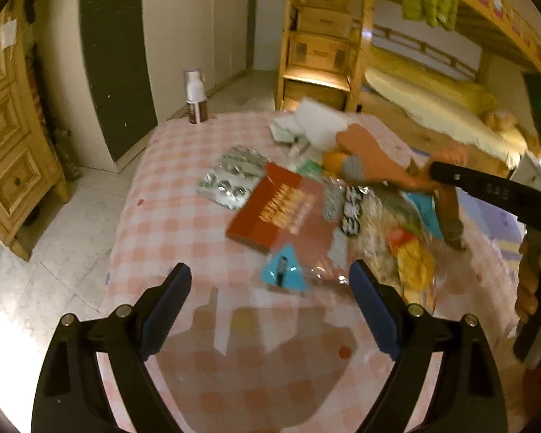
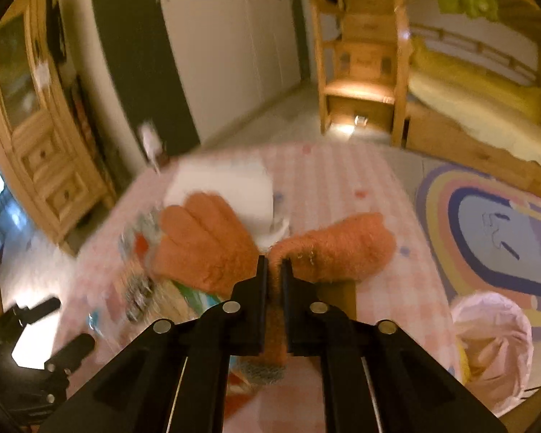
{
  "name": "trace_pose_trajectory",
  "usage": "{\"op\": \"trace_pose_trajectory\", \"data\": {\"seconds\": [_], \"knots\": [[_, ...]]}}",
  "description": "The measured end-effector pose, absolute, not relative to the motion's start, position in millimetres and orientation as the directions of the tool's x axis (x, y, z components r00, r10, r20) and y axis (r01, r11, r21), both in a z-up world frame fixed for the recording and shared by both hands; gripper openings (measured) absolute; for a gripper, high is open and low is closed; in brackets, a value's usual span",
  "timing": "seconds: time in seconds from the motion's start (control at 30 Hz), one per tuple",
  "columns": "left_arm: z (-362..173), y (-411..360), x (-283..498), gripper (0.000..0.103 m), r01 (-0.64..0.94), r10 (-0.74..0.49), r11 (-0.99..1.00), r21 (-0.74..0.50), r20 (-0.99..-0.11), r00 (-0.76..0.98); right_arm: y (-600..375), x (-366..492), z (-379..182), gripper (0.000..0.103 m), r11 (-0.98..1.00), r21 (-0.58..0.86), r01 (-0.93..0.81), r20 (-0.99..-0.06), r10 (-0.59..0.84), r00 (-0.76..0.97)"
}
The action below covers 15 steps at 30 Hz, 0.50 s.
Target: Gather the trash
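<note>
Bin: a bag-lined bin [image 2: 494,346] is sitting at the lower right of your right wrist view, beside the table [image 2: 342,187]; its pale liner is crumpled and you cannot tell what is lying inside.

Right claw: your right claw [image 2: 275,270] is clenching a fold of orange fuzzy fabric [image 2: 212,238], which is bulging out to both sides of the near-shut jaws at the centre of the frame. A narrow strip of it is running back between the fingers toward the camera, ending in a grey cuff.

Fabric's lie: in the left wrist view the orange fuzzy fabric [image 1: 375,158] is stretching from the upper middle down toward the right edge, where your right claw is coming in as a dark bar.

Trash pile: wrappers are lying spread over the checked table [image 1: 155,223] in the middle of the left wrist view: a red packet [image 1: 270,213], a silver foil wrapper [image 1: 231,176], a blue scrap [image 1: 285,270] and white paper [image 1: 321,122] at the far edge.

Left claw: your left claw [image 1: 270,281] is hanging released, jaws wide, above the near part of the table, pointing toward the pile with the blue scrap between its fingertips.

Bottle: a white spray bottle [image 1: 196,95] is standing upright at the table's far left corner.
</note>
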<state>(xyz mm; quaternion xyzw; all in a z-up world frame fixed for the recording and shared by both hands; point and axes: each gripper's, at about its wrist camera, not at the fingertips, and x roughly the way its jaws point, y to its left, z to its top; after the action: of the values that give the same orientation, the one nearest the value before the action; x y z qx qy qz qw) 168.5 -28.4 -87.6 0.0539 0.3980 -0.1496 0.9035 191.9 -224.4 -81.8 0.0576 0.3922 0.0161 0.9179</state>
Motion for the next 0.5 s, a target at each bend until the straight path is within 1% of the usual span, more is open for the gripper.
{"op": "trace_pose_trajectory", "data": {"seconds": [0.03,0.07,0.1,0.13,0.2,0.27,0.3,0.33,0.37,0.4,0.43,0.5], "knots": [[-88,-31,167,0.086,0.317,-0.223,0.948,-0.012,-0.737,0.638,-223,190,-82,0.024,0.994,0.105,0.014,-0.719,0.066,0.692],[-89,-33,166,0.086,0.321,-0.220,0.947,-0.004,-0.738,0.638,-223,185,-79,0.033,0.996,0.090,0.011,-0.708,0.056,0.704],[-90,-35,165,0.086,0.323,-0.217,0.946,0.001,-0.738,0.638,-223,179,-76,0.051,0.996,0.085,0.013,-0.692,0.050,0.720],[-90,-36,163,0.086,0.323,-0.214,0.946,0.005,-0.740,0.638,-224,174,-73,0.060,0.996,0.082,0.016,-0.680,0.044,0.732],[-92,-35,162,0.086,0.321,-0.208,0.947,0.009,-0.743,0.637,-226,163,-68,0.060,0.997,0.076,0.023,-0.652,0.032,0.758],[-94,-38,161,0.086,0.319,-0.201,0.947,0.016,-0.748,0.633,-230,156,-63,0.058,0.996,0.087,0.009,-0.621,0.047,0.783],[-95,-40,161,0.086,0.321,-0.197,0.947,0.021,-0.751,0.630,-228,154,-61,0.045,0.996,0.089,-0.002,-0.613,0.057,0.788],[-96,-41,161,0.086,0.322,-0.194,0.946,0.025,-0.754,0.628,-228,153,-60,0.025,0.996,0.089,-0.020,-0.609,0.071,0.790],[-96,-42,163,0.086,0.324,-0.192,0.946,0.028,-0.755,0.627,-225,154,-62,0.016,0.994,0.094,-0.048,-0.615,0.097,0.782],[-96,-43,162,0.086,0.325,-0.191,0.945,0.030,-0.756,0.626,-222,155,-64,0.002,0.992,0.103,-0.074,-0.627,0.123,0.769],[-97,-45,162,0.086,0.327,-0.189,0.944,0.034,-0.757,0.626,-218,158,-68,0.001,0.989,0.109,-0.102,-0.644,0.148,0.751],[-98,-46,163,0.086,0.328,-0.184,0.944,0.042,-0.759,0.625,-207,164,-75,0.000,0.987,0.080,-0.136,-0.675,0.155,0.721]]}}
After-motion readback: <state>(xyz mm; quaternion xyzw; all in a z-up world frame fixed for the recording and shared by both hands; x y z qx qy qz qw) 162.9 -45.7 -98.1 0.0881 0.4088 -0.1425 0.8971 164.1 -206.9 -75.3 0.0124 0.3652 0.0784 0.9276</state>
